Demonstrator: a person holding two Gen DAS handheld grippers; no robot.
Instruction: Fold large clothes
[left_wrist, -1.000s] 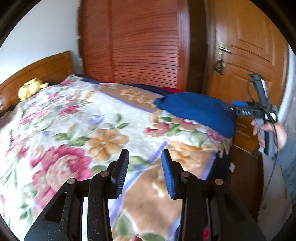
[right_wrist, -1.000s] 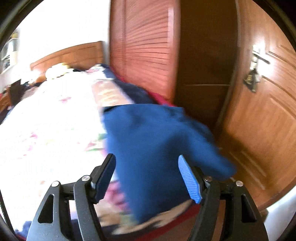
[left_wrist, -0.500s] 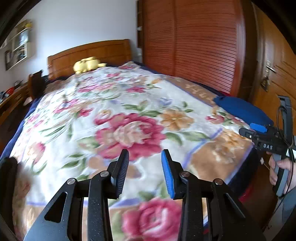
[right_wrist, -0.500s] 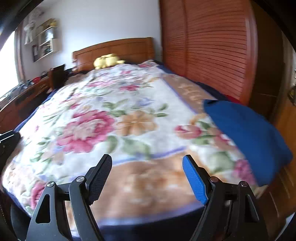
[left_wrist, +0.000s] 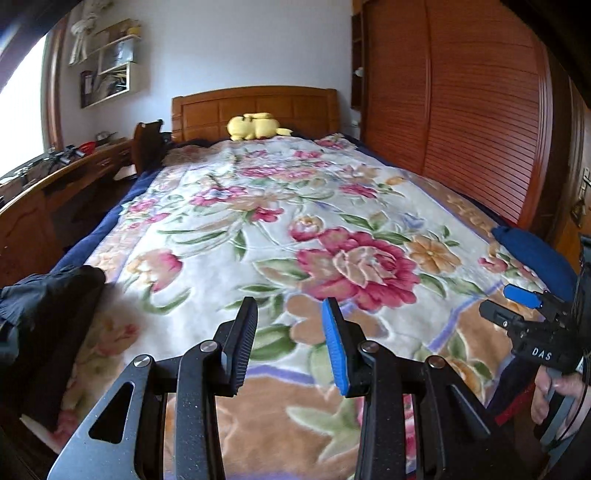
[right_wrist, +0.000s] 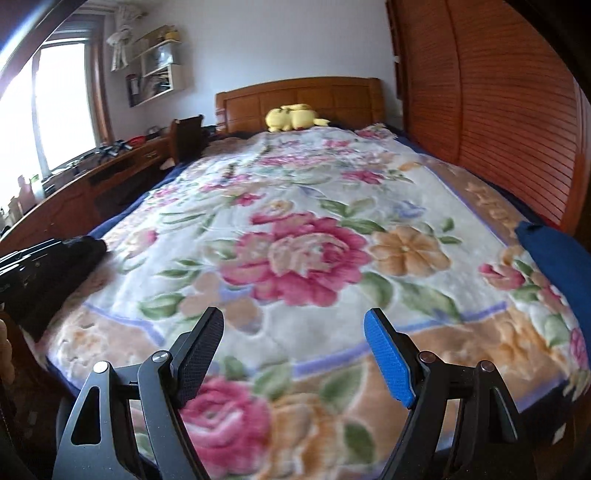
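- Bedroom. Bed under a floral blanket (left_wrist: 295, 229) fills both wrist views; wooden headboard (left_wrist: 255, 107) at 12 o'clock, slatted wooden wardrobe (left_wrist: 480, 122) from 1 to 3 o'clock, wooden desk (left_wrist: 55, 192) along the 9 o'clock side beneath a bright window (right_wrist: 62, 107).
- Yellow plush toy (left_wrist: 255, 126) lies at the head of the bed, against the headboard.
- Blue folded garment (left_wrist: 532, 258) rests on the blanket at the bed's 3 o'clock edge near the foot; in the right wrist view it shows at 3 o'clock (right_wrist: 554, 258), partly cut by the frame.
- Dark garment (left_wrist: 55, 314) lies heaped at the 9 o'clock corner of the foot, draped over the blanket's edge.
- Left gripper (left_wrist: 290, 345): jaws partly apart, nothing between them, above the foot of the blanket, touching no cloth.
- Right gripper (right_wrist: 293, 349): jaws wide apart, empty, likewise above the blanket. In the left wrist view it appears at 4 o'clock (left_wrist: 511, 304), held by a hand (left_wrist: 554, 395).
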